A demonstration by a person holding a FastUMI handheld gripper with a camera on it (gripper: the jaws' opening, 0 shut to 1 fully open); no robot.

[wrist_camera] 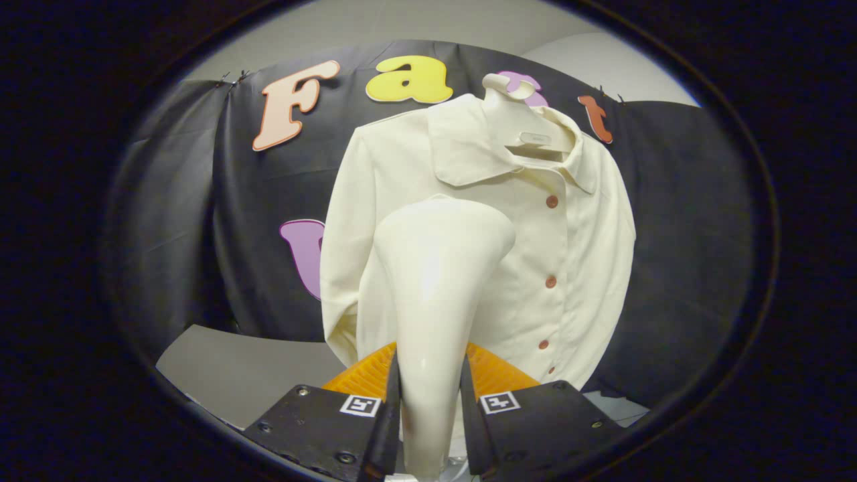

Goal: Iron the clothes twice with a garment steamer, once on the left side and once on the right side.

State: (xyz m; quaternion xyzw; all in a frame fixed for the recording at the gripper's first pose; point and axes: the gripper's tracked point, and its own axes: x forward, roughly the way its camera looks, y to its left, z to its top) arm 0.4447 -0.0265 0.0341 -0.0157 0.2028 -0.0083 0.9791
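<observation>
My jaws closed on the handle of the garment steamer, one finger pressing each side of it; grip looks firm, handle upright between them. The steamer's broad head rises just ahead of the fingers, flaring toward the cloth.

Beyond the head: the shirt, cream, hung on a hanger against the booth's dark wall. Collar at top, a line of reddish buttons running down the placket. The steamer head sits in front of the panel beside the placket on the side away from the buttons' far sleeve; whether it touches the fabric I cannot tell, since the head hides the gap.

Low down beside the shirt, a pale grey surface.

Judgement: a pass on one front panel is in hand, head about mid-chest. Which pass of the two, not readable from here.

Next move calls for a steady vertical stroke along this panel, head kept flat to the cloth, then a shift across the buttons to the other side.
</observation>
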